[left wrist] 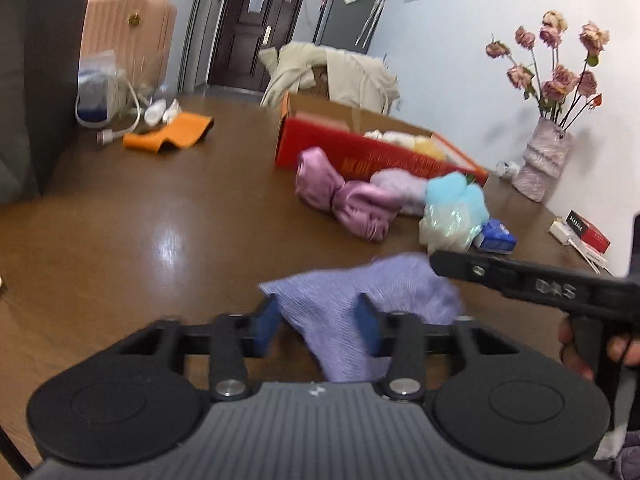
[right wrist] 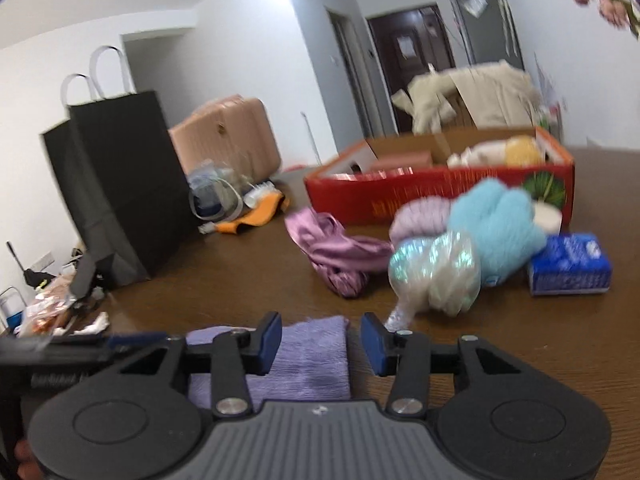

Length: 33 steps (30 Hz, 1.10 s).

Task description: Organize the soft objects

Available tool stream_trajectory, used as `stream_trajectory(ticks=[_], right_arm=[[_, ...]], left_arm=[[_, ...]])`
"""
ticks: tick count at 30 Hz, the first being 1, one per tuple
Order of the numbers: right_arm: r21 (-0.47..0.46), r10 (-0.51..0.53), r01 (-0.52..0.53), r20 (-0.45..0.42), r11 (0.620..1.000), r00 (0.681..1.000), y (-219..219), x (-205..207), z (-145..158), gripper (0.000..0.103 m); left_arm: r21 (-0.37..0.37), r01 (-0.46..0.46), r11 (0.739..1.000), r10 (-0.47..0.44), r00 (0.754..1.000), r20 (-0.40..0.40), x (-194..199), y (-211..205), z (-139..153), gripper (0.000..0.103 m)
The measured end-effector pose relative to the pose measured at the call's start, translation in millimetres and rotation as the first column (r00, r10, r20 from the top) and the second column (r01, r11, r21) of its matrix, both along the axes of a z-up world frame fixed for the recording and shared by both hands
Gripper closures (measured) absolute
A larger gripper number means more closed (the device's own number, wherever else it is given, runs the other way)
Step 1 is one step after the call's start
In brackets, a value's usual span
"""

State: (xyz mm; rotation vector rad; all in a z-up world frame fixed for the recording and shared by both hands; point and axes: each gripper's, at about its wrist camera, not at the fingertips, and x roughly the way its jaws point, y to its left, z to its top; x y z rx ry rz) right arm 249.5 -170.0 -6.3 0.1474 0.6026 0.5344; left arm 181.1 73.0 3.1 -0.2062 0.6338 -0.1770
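The soft lilac knitted cloth [left wrist: 360, 304] lies on the brown wooden table [left wrist: 160, 220], close in front of both tools. The left gripper [left wrist: 318, 326] has its blue pads [left wrist: 267, 328] apart, with a fold of the cloth between them; whether the pads press it I cannot tell, as the picture is blurred. The right gripper [right wrist: 320, 340] stands open above the cloth, its jaws apart and not touching it. On its black body, seen from the left wrist, the raised letters look like "DAS". Further back lie a pink satin bundle [left wrist: 344, 200], a fluffy light blue toy [right wrist: 496, 224] and a shiny pearl-white pouch [right wrist: 436, 276], all beside the red cardboard box [right wrist: 440, 196]. The gold writing on the box is not readable. A blue tissue packet [right wrist: 570, 264] lies right of the toy.
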Motion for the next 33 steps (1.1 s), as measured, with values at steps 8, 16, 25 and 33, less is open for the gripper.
stream_trajectory(ticks=[8, 16, 25, 33], right_arm=[[-0.077, 0.029, -0.03, -0.015, 0.997, 0.999, 24.5, 4.0, -13.0, 0.06], [-0.112, 0.042, -0.046, -0.039, 0.993, 0.998, 32.1, 6.6, -17.0, 0.083], [-0.263, 0.044, -0.036, 0.028, 0.964, 0.999, 52.0, -6.3, -15.0, 0.085], [-0.253, 0.046, -0.035, 0.036, 0.967, 0.998, 45.4, -10.6, -8.5, 0.1]], left_arm=[[-0.035, 0.014, 0.999, -0.015, 0.999, -0.032, 5.9, 10.5, -15.6, 0.085], [-0.056, 0.018, 0.998, -0.02, 1.0, -0.022, 6.9, 14.0, -16.7, 0.081], [-0.047, 0.018, 0.999, -0.019, 1.0, -0.024, 2.2, 12.4, -17.4, 0.085], [-0.031, 0.04, 0.999, -0.039, 0.999, 0.026, 4.4, 6.5, -2.3, 0.095]])
